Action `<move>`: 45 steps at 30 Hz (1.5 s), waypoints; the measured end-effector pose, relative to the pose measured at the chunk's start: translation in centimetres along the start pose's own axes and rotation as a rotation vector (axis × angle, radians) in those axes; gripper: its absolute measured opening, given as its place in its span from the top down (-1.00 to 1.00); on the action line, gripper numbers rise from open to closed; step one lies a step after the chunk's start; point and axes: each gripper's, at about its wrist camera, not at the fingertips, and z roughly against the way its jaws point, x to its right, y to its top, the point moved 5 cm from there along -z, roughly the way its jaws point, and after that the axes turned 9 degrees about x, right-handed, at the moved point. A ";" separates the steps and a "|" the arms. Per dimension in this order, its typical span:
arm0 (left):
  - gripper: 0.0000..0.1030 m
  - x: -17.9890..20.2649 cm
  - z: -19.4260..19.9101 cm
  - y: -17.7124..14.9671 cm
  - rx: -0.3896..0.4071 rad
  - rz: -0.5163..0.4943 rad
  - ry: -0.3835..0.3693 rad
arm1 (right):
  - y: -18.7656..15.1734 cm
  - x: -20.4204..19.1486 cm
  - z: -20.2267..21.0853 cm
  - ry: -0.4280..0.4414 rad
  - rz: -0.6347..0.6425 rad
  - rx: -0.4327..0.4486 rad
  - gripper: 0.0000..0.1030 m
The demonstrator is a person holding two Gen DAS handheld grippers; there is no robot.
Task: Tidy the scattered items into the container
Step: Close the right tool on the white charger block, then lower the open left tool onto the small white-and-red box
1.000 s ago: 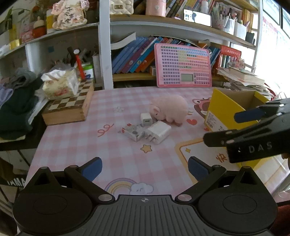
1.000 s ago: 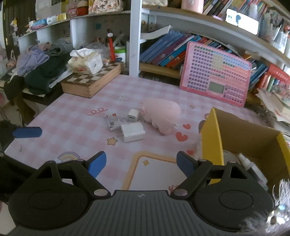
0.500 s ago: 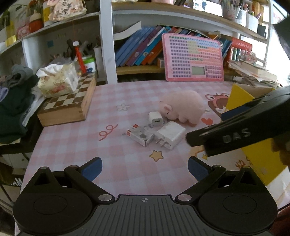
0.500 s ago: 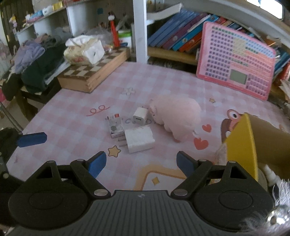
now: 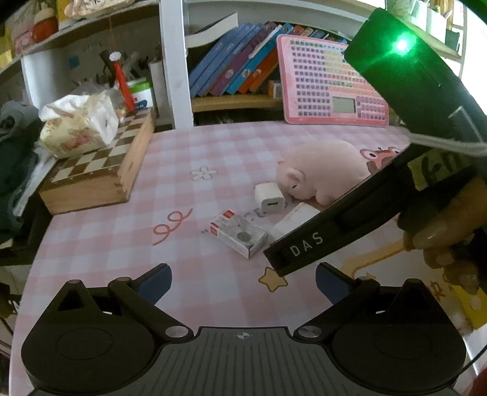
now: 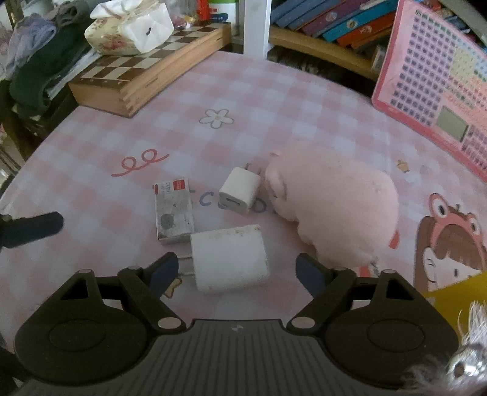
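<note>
A large white charger (image 6: 229, 257) lies on the pink checked tablecloth between the blue fingertips of my open right gripper (image 6: 237, 271). Beyond it lie a small boxed item (image 6: 174, 210), a small white charger (image 6: 240, 190) and a pink plush pig (image 6: 334, 210). The same items show in the left wrist view: the box (image 5: 239, 233), the small charger (image 5: 269, 199), the pig (image 5: 322, 170). My left gripper (image 5: 242, 281) is open and empty, held back from the items. The right gripper's body (image 5: 365, 207) crosses the left wrist view and hides most of the large charger. A yellow box corner (image 6: 456, 292) shows at the right.
A wooden chess box (image 6: 146, 67) with a tissue pack (image 6: 131, 27) on it stands at the back left. A pink toy keyboard (image 6: 438, 85) leans against the bookshelf at the back right. Dark clothes (image 6: 39, 67) lie past the table's left edge.
My right gripper has moved forward and down toward the table, so the large white charger now lies between its fingertips. My left gripper has moved slightly closer to the items.
</note>
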 end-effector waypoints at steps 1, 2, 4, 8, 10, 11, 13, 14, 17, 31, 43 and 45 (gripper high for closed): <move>-0.98 0.0 -0.3 0.0 -0.005 0.000 -0.001 | 0.1 0.0 0.0 0.026 -0.011 0.003 -0.26; -0.98 0.0 -0.6 0.1 -0.009 -0.001 -0.001 | 0.3 0.2 0.1 0.038 -0.023 0.007 -0.16; -0.98 0.1 -1.1 0.2 -0.015 -0.004 -0.002 | 0.5 0.7 0.5 0.006 -0.023 0.026 0.10; -0.98 0.3 -2.3 0.6 -0.013 -0.014 -0.003 | 0.0 2.7 1.2 -0.048 -0.088 0.025 0.10; -0.97 0.4 -3.0 0.7 -0.014 -0.019 0.002 | -0.5 3.6 1.4 -0.058 -0.126 0.023 0.10; -0.97 0.3 -3.3 0.8 -0.014 -0.019 0.008 | -0.6 4.0 1.6 -0.068 -0.142 0.023 0.10; -0.96 0.2 -4.0 1.0 -0.011 -0.015 0.016 | -1.0 4.6 1.8 -0.083 -0.176 0.025 0.10; -0.96 0.2 -4.4 1.1 -0.009 -0.013 0.019 | -1.1 4.8 1.9 -0.088 -0.195 0.025 0.10; -0.85 -0.1 -5.6 1.4 -0.010 0.004 0.030 | -1.5 5.1 2.0 -0.095 -0.240 0.021 0.10; -0.42 0.0 -7.3 1.4 -0.016 0.020 0.035 | -2.0 5.2 2.5 -0.083 -0.257 0.012 0.09; -0.10 -1.1 -5.5 1.5 -0.018 0.057 0.006 | -2.5 4.0 3.5 -0.050 -0.231 0.025 0.10; -0.11 -1.3 -4.7 1.5 -0.013 0.062 0.003 | -2.6 3.5 3.8 -0.037 -0.223 0.028 0.10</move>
